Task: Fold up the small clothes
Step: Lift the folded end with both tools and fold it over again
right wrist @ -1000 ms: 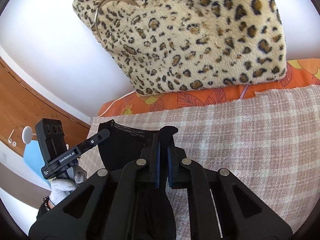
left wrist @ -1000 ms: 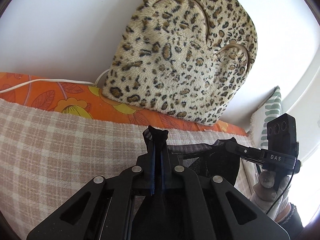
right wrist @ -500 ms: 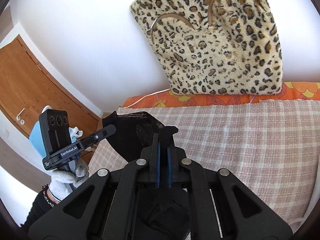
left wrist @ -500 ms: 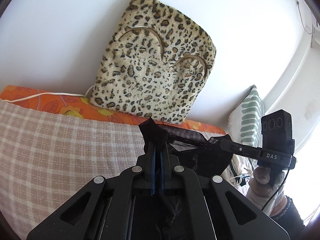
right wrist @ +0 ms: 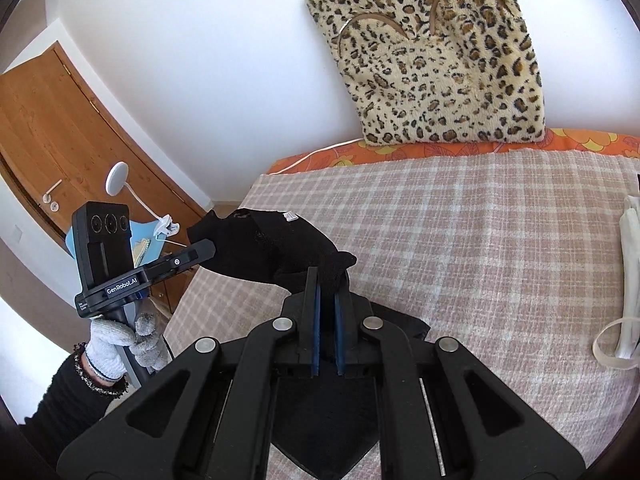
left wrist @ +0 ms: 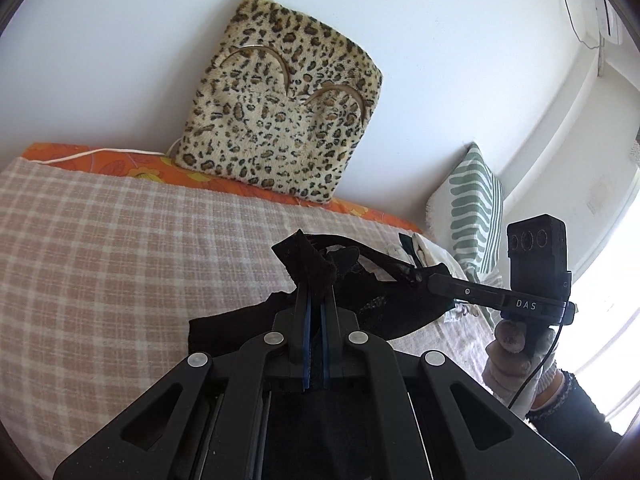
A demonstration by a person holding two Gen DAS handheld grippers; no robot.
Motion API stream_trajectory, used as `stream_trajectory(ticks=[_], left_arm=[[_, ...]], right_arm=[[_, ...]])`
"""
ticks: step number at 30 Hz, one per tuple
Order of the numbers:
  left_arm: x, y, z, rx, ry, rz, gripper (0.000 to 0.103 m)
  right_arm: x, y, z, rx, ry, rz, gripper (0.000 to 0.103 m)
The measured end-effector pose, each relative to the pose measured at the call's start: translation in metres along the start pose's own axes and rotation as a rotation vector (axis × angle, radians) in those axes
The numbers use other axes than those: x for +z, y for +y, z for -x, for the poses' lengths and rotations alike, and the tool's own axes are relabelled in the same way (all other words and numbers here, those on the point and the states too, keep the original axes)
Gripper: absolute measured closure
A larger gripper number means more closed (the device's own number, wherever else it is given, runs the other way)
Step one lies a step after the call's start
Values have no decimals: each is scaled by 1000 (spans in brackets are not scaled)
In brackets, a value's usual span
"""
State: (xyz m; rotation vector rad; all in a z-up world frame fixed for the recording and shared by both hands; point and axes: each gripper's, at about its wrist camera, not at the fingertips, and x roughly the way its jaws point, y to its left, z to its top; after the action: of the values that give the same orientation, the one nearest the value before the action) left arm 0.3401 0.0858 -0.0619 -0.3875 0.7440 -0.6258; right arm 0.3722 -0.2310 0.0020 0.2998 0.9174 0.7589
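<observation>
Clearly the small black mesh-and-knit garment [left wrist: 384, 300] is off the bed, stretched in the air between the two tools, with its lower part hanging slack toward the pink-and-cream checked blanket [left wrist: 120, 260]. One corner bunches out of the left hand-held gripper [left wrist: 315, 280], whose blue-padded jaws are pinched tight on the cloth; the opposite corner is clamped the same way in the right hand-held gripper [right wrist: 326, 276]. A gloved hand [right wrist: 120, 344] carries the left tool, seen from the right wrist view. The step in hand looks like carrying the held edge over to lay a fold. To do it well, both grips should stay firm and level with each other so the top edge remains taut and straight; the hanging part should touch the blanket first, then the held edge be brought over it and lowered evenly before either jaw lets go. Thin mesh will likely sag and twist, so slack between the tools is the thing to watch. Behind, a furry leopard-print cushion [left wrist: 280, 120] leans on the white wall above an orange floral sheet [left wrist: 100, 160], and a green-striped white pillow [left wrist: 476, 200] sits to the right.
</observation>
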Motion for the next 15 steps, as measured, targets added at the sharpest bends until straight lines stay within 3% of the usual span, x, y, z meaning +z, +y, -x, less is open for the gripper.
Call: stream_trajectory(ticks=[7, 15], left_arm=[[-62, 7, 12, 2, 71, -1, 101], [-110, 16, 22, 21, 127, -42, 101]], right_arm=[[-67, 14, 4, -8, 31, 5, 96], [-124, 29, 1, -39, 59, 70, 96]])
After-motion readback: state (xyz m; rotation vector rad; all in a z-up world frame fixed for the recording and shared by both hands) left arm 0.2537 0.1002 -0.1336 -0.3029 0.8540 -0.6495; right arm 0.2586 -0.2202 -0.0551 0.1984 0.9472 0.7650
